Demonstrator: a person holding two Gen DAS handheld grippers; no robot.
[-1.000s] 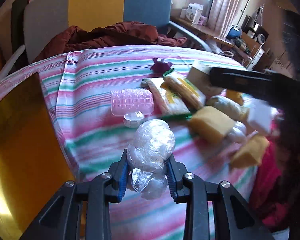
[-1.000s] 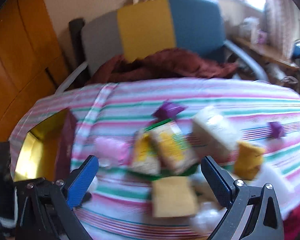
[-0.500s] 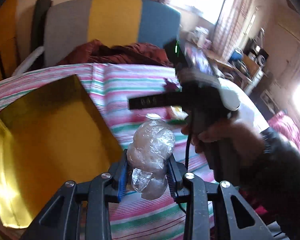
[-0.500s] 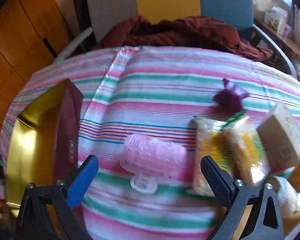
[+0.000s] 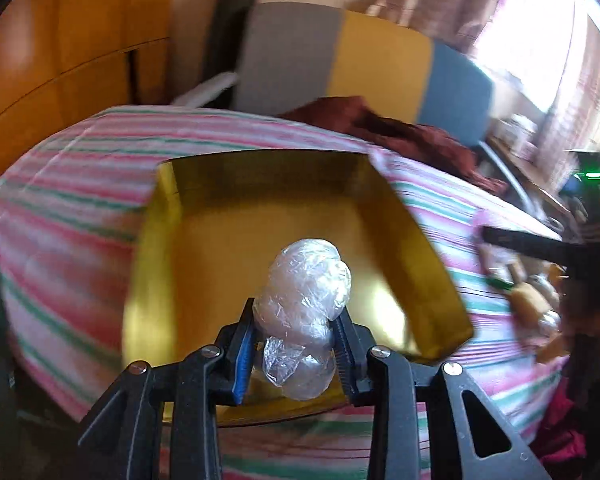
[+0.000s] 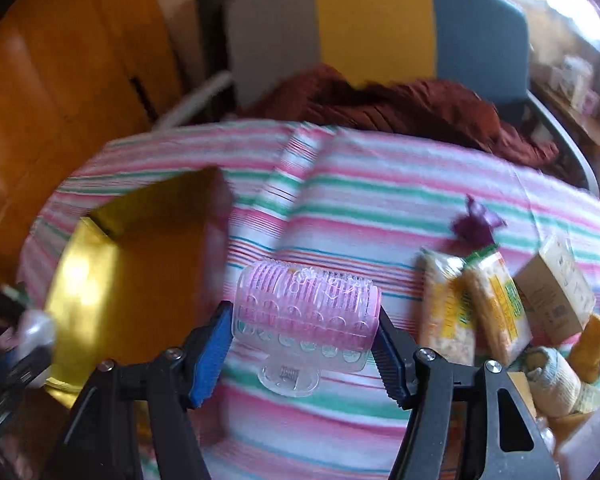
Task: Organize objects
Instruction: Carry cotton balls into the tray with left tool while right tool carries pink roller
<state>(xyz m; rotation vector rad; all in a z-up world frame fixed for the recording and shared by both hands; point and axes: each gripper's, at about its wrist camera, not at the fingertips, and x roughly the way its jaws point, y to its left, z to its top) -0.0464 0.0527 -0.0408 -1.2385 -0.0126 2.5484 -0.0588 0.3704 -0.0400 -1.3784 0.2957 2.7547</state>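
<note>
Two grippers showing, one gold box, one pink plastic case, one clear wrapped bundle, two yellow snack packets, one beige carton, two purple bits on the cloth, plus a blurry pile at far right I can't count reliably.

Left gripper point(image 5: 296, 344) is sitting clamped tight on the wrapped bundle point(image 5: 306, 292), pads pressing both sides of its lower half. Bundle is crinkled clear plastic film, lumpy, whitish, glossy, upper lobe bulging above the fingertips. It is hanging over the near part of the gold box point(image 5: 416, 240), not touching the floor as far as I can tell.

Gold box is lying open on the striped tablecloth point(image 5: 72, 200), shiny yellow-gold inside, low walls, nothing lying in it.

Right gripper point(image 6: 304, 344) is closing its jaws, pink case point(image 6: 308, 308) sitting between them, blue pads right at its two ends; contact looking made but blurred. Case is translucent pink, ribbed top, rows of round dimples, clear round tab on its near edge. It is resting on the cloth just right of the gold box.

Right of the case: two snack packets point(image 6: 472, 312) side by side, beige carton point(image 6: 556, 288) beyond them, purple bit point(image 6: 478, 222) farther back. Dark red cloth point(image 6: 400, 104) is lying on the striped chair point(image 6: 376, 24) behind the table
</note>
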